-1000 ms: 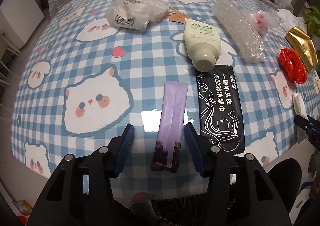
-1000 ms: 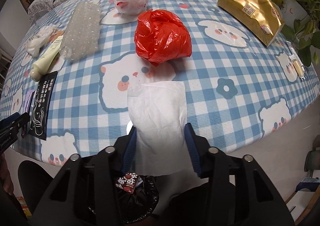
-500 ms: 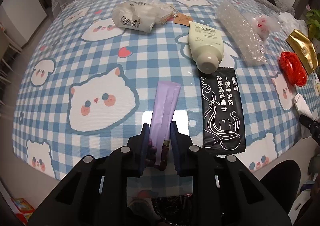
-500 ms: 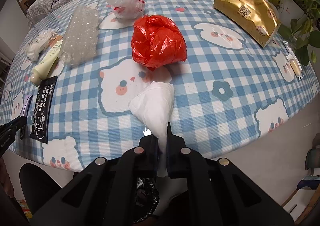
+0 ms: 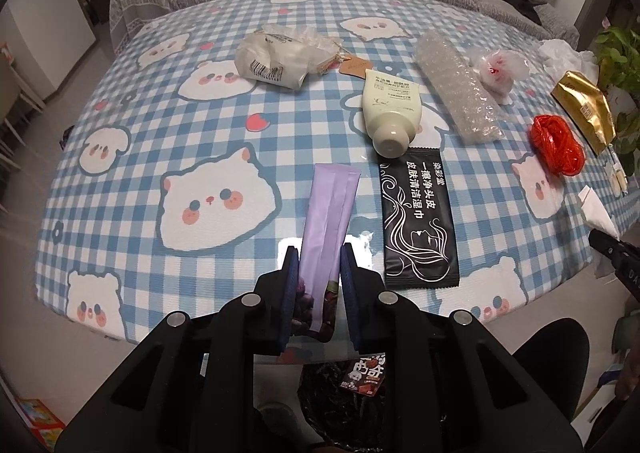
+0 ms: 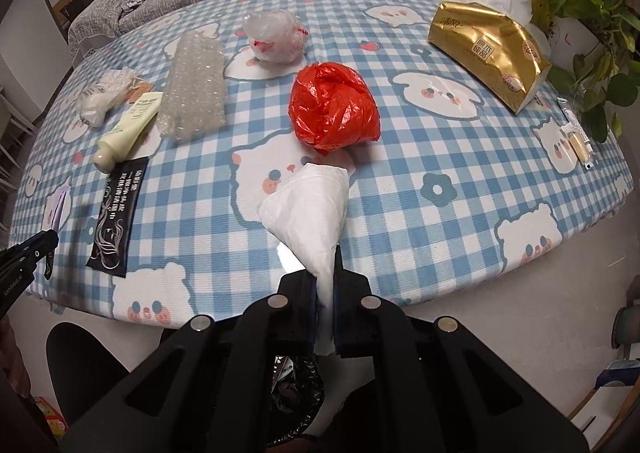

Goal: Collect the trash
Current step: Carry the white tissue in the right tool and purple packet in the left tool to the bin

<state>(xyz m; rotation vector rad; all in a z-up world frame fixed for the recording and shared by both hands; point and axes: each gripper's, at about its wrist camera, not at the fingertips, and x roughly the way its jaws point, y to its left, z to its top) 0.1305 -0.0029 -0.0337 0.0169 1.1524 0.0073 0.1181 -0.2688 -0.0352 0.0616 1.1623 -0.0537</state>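
Over the table edge, the left gripper [image 5: 319,277] is clamped on the purple wrapper [image 5: 328,225] and the right gripper [image 6: 326,285] pinches the white tissue [image 6: 310,209], both lifted clear of the tablecloth [image 5: 168,125]. Best bet imo: keep both squeezed tight and only let go right above the black trash bag [image 5: 340,397] below.

Two wrist fisheye cameras look steeply down, close over one checked table [image 5: 208,141]; both show the black sachet [image 5: 416,221] and red bag [image 6: 334,111].
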